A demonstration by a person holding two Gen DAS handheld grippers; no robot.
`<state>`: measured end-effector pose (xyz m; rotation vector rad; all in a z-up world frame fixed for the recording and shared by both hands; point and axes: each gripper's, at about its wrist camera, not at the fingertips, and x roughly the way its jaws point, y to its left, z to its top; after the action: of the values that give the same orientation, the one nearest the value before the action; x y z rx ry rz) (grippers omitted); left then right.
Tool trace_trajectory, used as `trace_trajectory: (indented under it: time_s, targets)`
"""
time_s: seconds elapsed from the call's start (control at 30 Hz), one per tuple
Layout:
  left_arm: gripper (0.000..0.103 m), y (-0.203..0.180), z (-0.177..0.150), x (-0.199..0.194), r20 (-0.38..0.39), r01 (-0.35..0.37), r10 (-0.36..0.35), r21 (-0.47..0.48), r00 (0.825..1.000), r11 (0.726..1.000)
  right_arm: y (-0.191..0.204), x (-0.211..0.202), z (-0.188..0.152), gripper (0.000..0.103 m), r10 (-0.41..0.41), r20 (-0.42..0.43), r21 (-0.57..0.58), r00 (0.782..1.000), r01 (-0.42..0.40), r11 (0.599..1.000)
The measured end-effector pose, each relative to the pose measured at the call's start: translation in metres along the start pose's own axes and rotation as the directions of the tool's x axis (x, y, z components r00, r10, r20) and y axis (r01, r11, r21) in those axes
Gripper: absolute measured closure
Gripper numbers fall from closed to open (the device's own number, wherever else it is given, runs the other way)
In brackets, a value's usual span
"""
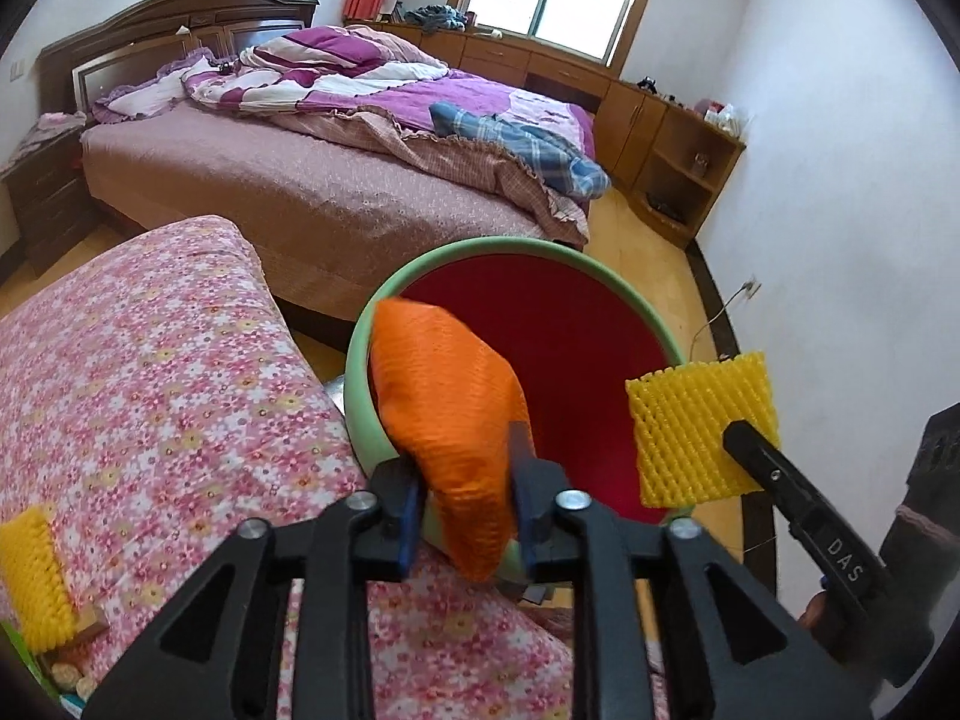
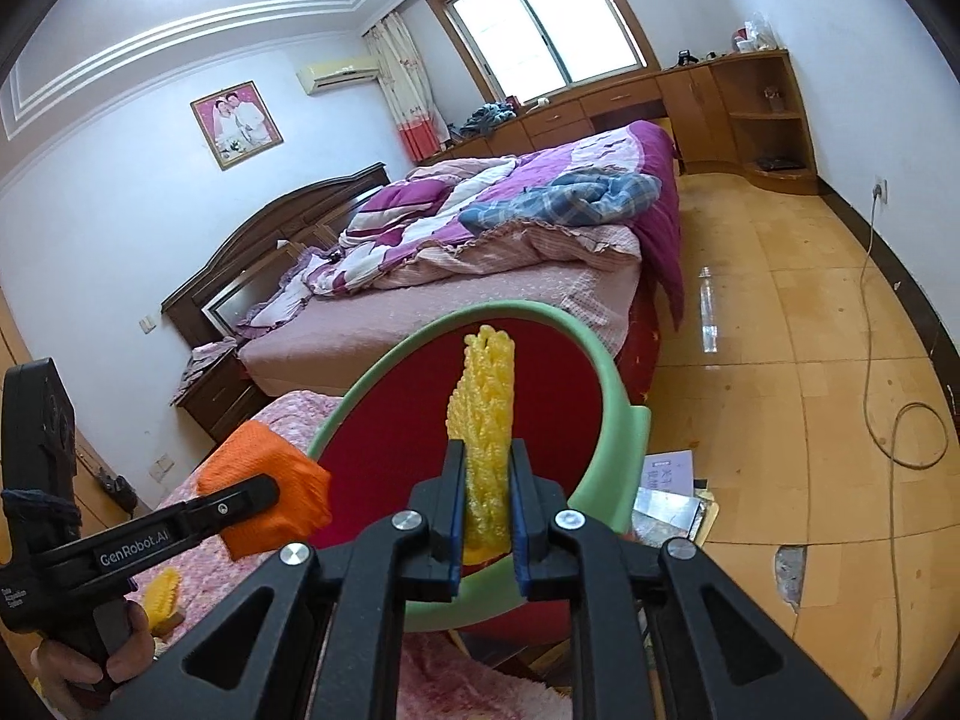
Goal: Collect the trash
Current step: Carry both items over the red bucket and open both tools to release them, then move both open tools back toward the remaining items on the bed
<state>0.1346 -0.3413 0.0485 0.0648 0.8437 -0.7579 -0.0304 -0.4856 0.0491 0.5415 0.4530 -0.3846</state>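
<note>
Over the mouth of the round green-rimmed bin with red inner wall (image 1: 600, 324), both grippers are loaded and neither piece has been let go. The left gripper (image 1: 465, 516) is clamped on a crumpled orange foam-mesh fruit sleeve (image 1: 444, 420); the sleeve hangs over the near-left rim, partly inside the opening. The right gripper (image 2: 486, 516) is pinched on a yellow foam-mesh fruit sleeve (image 2: 486, 420), held upright and edge-on above the opening.

Progress, judged from this: two pieces picked and brought to the bin, drop not yet done. The bin interior that shows looks bare, but the bottom is hidden. At least one more yellow foam net (image 1: 33, 576) lies on the pink floral-print quilted cover (image 1: 150, 390) beside the bin, next to some small items I can't identify. So roughly mid-task.

Materials:
- Both sleeves are soft expanded-foam netting with a diamond lattice, light and squashy; the pads dent them visibly.
- Orange one is bunched into a lump, yellow one is a flattened rectangle.
- Bin looks like smooth rigid plastic, with a thick rounded lip.
- Cover is soft padded fabric, so the leftover net likely sinks in a bit.
</note>
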Motion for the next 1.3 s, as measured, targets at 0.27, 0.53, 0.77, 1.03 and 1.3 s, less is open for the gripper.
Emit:
trace_trajectory:
  time_s: [0.27,0.53,0.77,1.03,1.3]
  targets:
    - [0.064,-0.001,0.002,0.003,0.009,-0.017,0.017,0.005,1.0,1.0,-0.001,0.007,-0.001,0.067,-0.01,-0.016,0.002,1.0,0.01,1.0]
    - [0.064,0.009,0.0,-0.011,0.017,-0.016,0.017,-0.036,1.0,0.999,0.002,-0.001,-0.001,0.059,0.0,-0.012,0.004,1.0,0.0,1.0]
    - [0.064,0.02,-0.009,-0.034,0.022,-0.022,0.024,-0.069,0.999,0.997,0.017,-0.014,-0.001,0.055,0.022,0.002,-0.019,1.0,-0.022,1.0]
    - [0.064,0.035,-0.02,-0.072,0.051,-0.045,0.051,-0.113,0.997,0.993,0.042,-0.034,-0.002,0.048,0.049,0.019,-0.056,0.999,-0.048,0.997]
    - [0.064,0.057,-0.037,-0.111,0.067,-0.098,0.111,-0.169,0.992,0.981,0.07,-0.05,-0.007,0.044,0.112,0.004,-0.087,0.994,-0.111,0.99]
